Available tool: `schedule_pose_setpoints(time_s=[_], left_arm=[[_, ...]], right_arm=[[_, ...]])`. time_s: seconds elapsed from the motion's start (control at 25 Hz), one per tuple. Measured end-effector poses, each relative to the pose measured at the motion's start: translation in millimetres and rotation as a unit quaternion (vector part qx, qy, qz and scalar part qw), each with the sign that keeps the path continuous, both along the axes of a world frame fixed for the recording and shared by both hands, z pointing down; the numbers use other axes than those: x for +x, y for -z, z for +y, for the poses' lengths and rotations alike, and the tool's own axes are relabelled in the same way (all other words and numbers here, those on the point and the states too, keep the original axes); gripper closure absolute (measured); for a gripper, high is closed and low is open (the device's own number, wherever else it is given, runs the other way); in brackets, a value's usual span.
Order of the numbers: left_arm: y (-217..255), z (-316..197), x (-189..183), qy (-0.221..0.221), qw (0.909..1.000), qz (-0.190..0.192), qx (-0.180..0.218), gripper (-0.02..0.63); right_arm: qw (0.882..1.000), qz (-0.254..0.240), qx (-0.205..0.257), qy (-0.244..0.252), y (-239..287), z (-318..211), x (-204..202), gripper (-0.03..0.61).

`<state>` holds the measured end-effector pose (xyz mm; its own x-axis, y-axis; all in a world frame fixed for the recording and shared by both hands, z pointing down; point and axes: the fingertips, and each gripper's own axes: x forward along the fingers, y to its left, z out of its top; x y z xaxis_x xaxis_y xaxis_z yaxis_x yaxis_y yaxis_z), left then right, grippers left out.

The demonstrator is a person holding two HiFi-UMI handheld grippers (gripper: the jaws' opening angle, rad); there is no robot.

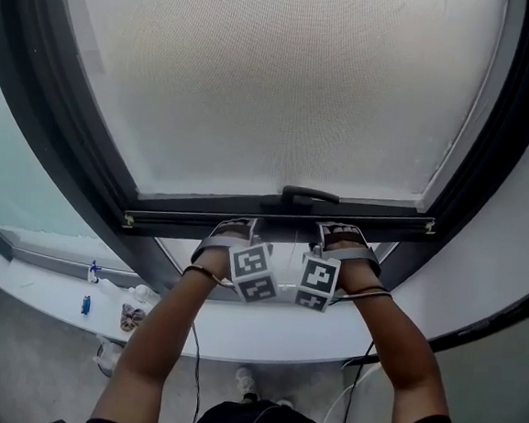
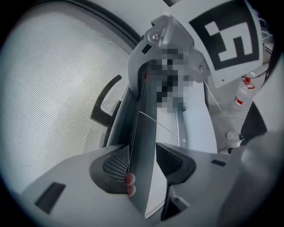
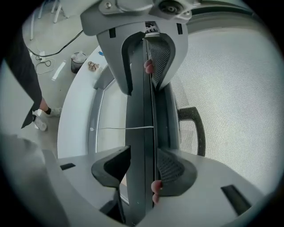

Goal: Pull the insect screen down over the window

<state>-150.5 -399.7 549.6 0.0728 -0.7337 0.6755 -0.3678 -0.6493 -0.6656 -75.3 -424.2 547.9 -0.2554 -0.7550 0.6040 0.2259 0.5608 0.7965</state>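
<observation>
Insect screen is filling the upper and middle part of the head view, grey mesh stretched inside the dark window frame. Its dark bottom bar is running across just below frame centre, with a curved black handle sitting on its top edge at mid-width. A narrow uncovered strip is showing under the bar.

Left gripper is clamping the bottom bar just left of the handle. In the left gripper view both jaws are pressing on the bar's two faces, with mesh on the left side of the frame. Right gripper is clamping the same bar just right of the handle. In the right gripper view its jaws are pinching the bar too, with the handle and mesh on the right side of the frame. The two grippers are sitting close side by side, marker cubes nearly touching, both forearms reaching up from the bottom of the frame.

White sill is curving across the lower left with small bottles on it.
</observation>
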Motion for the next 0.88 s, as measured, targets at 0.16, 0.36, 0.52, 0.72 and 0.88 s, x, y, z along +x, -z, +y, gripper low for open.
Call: schedule_pose_setpoints(time_s=[0.16, 0.36, 0.52, 0.72, 0.88], left_arm=[[1.2, -5.8, -3.2, 0.000, 1.0000, -0.004, -0.002, 0.425], [5.6, -10.1, -5.3, 0.005, 0.9999, -0.007, 0.014, 0.466], [4.5, -10.5, -4.6, 0.006, 0.9998, -0.010, 0.018, 0.466], [4.5, -10.0, -5.9, 0.009, 0.9997, -0.015, 0.019, 0.466], [1.3, -9.9, -4.3, 0.010, 0.9994, -0.022, 0.026, 0.466]], right_arm=[[1.000, 0.016, -0.012, -0.003, 2.6, -2.4, 2.1, 0.397], [1.000, 0.006, -0.002, -0.001, 5.8, -6.7, -2.4, 0.430], [1.000, -0.022, 0.016, 0.004, 5.0, -9.2, -8.0, 0.430], [0.999, -0.029, 0.023, 0.004, 5.8, -9.6, -10.0, 0.430], [1.000, -0.021, 0.024, 0.001, 1.9, -8.3, -7.3, 0.430]])
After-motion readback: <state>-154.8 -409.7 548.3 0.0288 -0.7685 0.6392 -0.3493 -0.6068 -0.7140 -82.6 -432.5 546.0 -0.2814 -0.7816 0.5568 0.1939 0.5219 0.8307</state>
